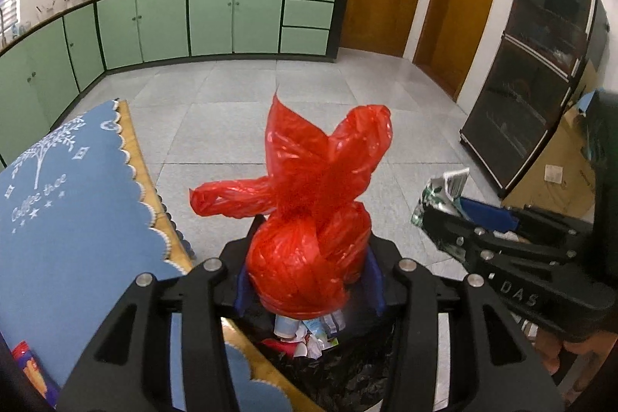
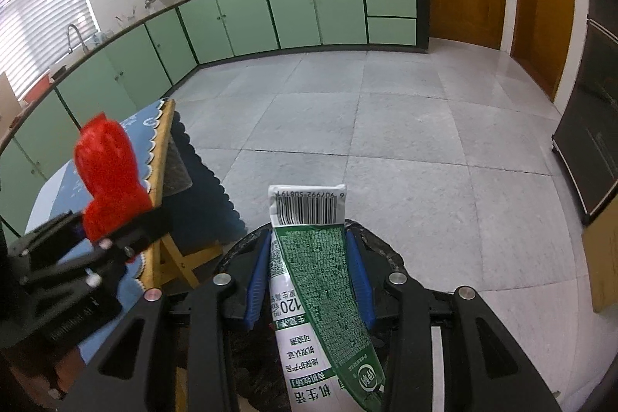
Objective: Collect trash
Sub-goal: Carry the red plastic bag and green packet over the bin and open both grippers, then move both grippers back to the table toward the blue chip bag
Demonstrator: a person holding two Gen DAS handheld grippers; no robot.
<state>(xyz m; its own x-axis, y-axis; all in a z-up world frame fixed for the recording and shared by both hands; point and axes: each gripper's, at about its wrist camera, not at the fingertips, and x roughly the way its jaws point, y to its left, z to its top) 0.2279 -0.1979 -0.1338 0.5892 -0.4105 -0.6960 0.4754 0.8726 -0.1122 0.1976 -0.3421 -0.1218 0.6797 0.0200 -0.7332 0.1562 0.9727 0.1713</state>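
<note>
My left gripper (image 1: 309, 277) is shut on a knotted red plastic bag (image 1: 309, 242) and holds it above a black-lined trash bin (image 1: 340, 369) with paper scraps and wrappers in it. The bag also shows in the right wrist view (image 2: 108, 176). My right gripper (image 2: 309, 277) is shut on a flattened green and white tube (image 2: 313, 257) with a barcode end, held over the bin's black rim (image 2: 380, 238). In the left wrist view the right gripper (image 1: 455, 211) is at the right, with the tube's end (image 1: 440, 195) sticking out.
A wooden table with a blue scalloped cloth (image 1: 69, 211) stands just left of the bin. Grey tiled floor (image 1: 328, 95) stretches ahead to green cabinets (image 1: 212, 14). A dark glass cabinet (image 1: 533, 72) and a cardboard box (image 1: 556, 176) are at the right.
</note>
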